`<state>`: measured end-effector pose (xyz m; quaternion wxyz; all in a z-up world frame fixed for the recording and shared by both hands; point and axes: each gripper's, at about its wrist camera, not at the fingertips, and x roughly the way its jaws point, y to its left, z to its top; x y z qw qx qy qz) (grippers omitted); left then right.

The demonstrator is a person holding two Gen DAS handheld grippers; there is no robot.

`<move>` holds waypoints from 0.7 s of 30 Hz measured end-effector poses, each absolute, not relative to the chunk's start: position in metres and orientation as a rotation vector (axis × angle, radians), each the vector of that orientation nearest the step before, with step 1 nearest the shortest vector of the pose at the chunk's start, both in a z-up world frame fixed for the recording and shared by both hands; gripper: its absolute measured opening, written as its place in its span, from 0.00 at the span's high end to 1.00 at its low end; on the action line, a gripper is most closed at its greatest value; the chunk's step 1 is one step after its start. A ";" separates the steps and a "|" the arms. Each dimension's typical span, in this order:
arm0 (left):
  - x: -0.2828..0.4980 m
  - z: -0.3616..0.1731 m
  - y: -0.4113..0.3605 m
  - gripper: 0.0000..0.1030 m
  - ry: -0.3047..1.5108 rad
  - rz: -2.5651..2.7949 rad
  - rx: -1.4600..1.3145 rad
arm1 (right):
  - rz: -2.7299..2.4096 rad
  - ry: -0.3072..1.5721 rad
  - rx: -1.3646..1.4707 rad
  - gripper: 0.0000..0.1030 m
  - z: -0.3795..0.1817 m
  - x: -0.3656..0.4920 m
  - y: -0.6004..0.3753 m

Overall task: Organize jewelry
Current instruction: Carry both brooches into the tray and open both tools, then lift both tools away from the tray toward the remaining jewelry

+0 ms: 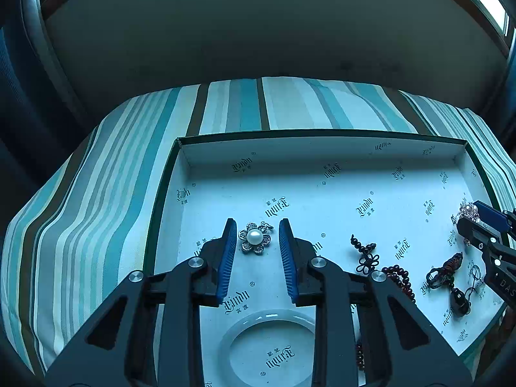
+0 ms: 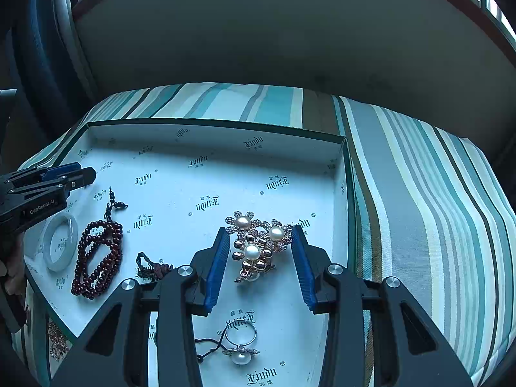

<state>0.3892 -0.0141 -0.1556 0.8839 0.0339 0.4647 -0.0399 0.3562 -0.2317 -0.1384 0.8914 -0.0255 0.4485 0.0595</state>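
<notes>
A shallow white printed box point(image 1: 322, 133) point(image 2: 209, 122) lies on striped cloth. My left gripper point(image 1: 257, 225) is open over its floor. A silver flower brooch with one pearl point(image 1: 255, 237) lies between the fingertips, with gaps on both sides. My right gripper point(image 2: 258, 229) point(image 1: 474, 217) is low at the box's right side. A gold brooch cluster with three pearls point(image 2: 254, 248) point(image 1: 467, 210) spans the gap between its blue pads, and its widest part meets both tips. The left gripper point(image 2: 80, 172) also shows at the left edge of the right wrist view.
In the box lie a white bangle point(image 1: 225, 338) point(image 2: 73, 229), a dark red bead string point(image 2: 100, 258) point(image 1: 400, 277), a knotted cord piece point(image 1: 367, 261), a dark corded pendant point(image 1: 445, 274) and a pearl ring point(image 2: 240, 354). Striped cloth point(image 2: 419, 193) surrounds the box.
</notes>
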 end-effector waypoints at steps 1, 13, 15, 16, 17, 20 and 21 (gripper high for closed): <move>0.389 -0.154 -0.014 0.54 0.960 -0.080 0.071 | 0.124 0.934 -0.054 0.61 -0.139 0.356 -0.231; 0.384 -0.150 -0.010 0.42 0.941 -0.069 0.055 | 0.121 0.901 -0.043 0.45 -0.128 0.349 -0.232; 0.379 -0.146 -0.007 0.42 0.927 -0.065 0.047 | 0.120 0.879 -0.036 0.45 -0.120 0.342 -0.232; 0.375 -0.143 -0.006 0.42 0.919 -0.062 0.043 | 0.121 0.868 -0.035 0.45 -0.116 0.338 -0.232; 0.370 -0.139 -0.004 0.42 0.910 -0.060 0.038 | 0.120 0.856 -0.036 0.45 -0.111 0.333 -0.231; 0.354 -0.127 0.002 0.42 0.883 -0.059 0.028 | 0.126 0.825 -0.045 0.45 -0.097 0.316 -0.228; 0.347 -0.123 0.003 0.42 0.874 -0.058 0.026 | 0.129 0.816 -0.050 0.45 -0.092 0.310 -0.227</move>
